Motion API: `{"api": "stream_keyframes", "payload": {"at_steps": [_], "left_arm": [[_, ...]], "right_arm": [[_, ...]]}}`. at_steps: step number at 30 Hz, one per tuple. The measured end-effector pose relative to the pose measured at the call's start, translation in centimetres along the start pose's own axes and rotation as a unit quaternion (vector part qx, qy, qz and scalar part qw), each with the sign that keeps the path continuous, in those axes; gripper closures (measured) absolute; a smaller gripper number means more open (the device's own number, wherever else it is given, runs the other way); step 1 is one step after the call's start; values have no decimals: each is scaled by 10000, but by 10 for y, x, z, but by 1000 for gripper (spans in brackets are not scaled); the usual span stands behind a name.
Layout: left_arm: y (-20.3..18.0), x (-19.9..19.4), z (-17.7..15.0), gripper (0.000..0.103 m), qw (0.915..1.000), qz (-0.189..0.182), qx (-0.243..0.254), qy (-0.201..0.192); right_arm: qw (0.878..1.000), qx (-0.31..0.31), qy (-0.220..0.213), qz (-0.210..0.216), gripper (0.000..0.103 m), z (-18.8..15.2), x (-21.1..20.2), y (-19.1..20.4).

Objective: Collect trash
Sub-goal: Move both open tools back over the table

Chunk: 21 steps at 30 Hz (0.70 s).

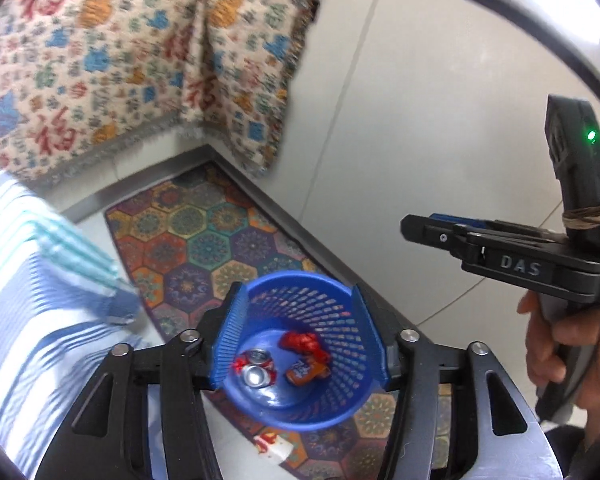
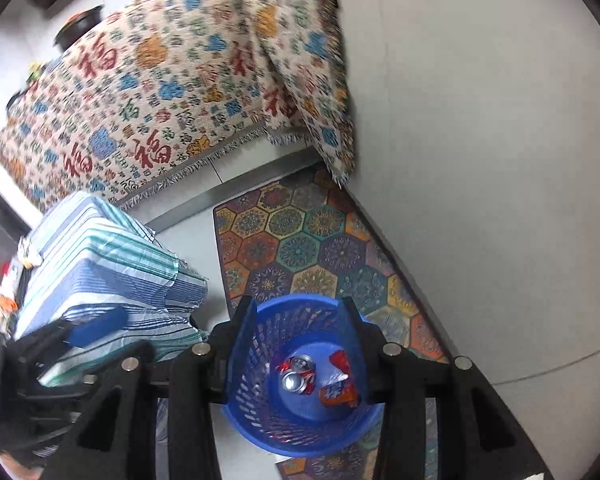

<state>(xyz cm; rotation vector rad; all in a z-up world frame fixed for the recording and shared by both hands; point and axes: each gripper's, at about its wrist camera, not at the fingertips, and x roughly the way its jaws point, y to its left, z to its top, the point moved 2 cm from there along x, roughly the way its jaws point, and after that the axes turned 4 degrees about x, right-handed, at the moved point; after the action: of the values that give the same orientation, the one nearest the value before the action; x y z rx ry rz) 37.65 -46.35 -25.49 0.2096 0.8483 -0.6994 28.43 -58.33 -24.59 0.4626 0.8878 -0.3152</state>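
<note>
A blue mesh basket [image 1: 324,404] stands on a patterned rug below both grippers; it also shows in the right wrist view [image 2: 260,412]. Inside lie two crushed cans [image 1: 256,372], an orange wrapper [image 1: 306,372] and a red wrapper [image 1: 304,344]; the cans [image 2: 298,374] and the orange wrapper [image 2: 338,394] show in the right view too. My left gripper [image 1: 298,336] is open and empty above the basket. My right gripper [image 2: 298,336] is open and empty above it as well, and appears from the side in the left view [image 1: 424,226]. A white and red scrap [image 1: 272,444] lies on the rug by the basket.
A hexagon-patterned rug [image 1: 204,240] lies along a white wall [image 1: 440,100]. A table under a patterned cloth [image 2: 160,92] stands behind. A striped blue and white cloth-covered block [image 2: 108,264] stands to the left of the basket.
</note>
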Motion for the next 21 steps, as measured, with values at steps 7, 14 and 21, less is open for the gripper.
{"api": "stream_keyframes", "payload": {"at_steps": [7,14,21], "left_arm": [[99,-107,-47,37,9934,1011,-516,-131],[225,-225,-116,28,9557,2634,-1312,2],[339,-278,-170,27,9113,3571,-2046,50]], "right_arm": [[9900,-1313,-442,268,53,-28,-16,121],[9609,-2556,-30,1062,39,-84,11,313],[9666,-2392,293,868,35,-79,85,430]]}}
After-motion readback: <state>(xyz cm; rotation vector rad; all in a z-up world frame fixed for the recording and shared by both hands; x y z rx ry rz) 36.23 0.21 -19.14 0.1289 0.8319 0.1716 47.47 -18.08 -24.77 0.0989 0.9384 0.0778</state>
